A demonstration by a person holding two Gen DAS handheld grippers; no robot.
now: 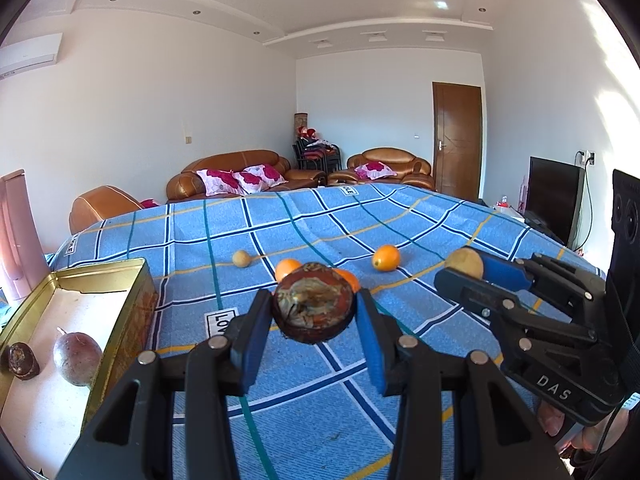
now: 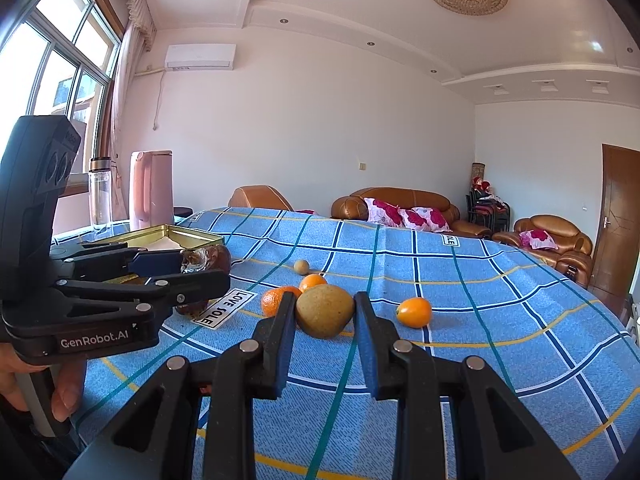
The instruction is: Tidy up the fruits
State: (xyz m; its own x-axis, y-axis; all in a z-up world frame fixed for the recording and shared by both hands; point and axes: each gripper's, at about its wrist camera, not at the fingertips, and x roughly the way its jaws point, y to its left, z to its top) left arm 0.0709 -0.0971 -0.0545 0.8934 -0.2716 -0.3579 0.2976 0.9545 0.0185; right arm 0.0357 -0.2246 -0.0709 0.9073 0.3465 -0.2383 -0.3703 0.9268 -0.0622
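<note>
Fruits split: left gripper (image 1: 314, 312) clamps a dark brown fruit (image 1: 313, 306) above the blue cloth (image 1: 280, 380); right gripper (image 2: 325, 312) clamps a tan fruit (image 2: 325, 311). Oranges (image 2: 414, 312) loose on cloth. Two fruits in gold tin (image 1: 120, 312).

1. My left claw (image 1: 314, 314) is black plastic, built from angular linkage arms with triangular cut-outs.
2. Round silver pins sit at each linkage joint, 4 showing across the near arms in my left wrist view.
3. Blue pads (image 1: 370, 346) line the inner faces of its fingers.
4. My right claw (image 2: 325, 312) has the same black arms, silver pins and blue pads.
5. Seen from the side, the right claw's body carries white "DAS" lettering; the left one reads "GenRobot.AI".
6. A tall black camera block with 2 round lenses rises above each body.
7. My left hand (image 2: 60, 392) wraps a grey grip.
</note>
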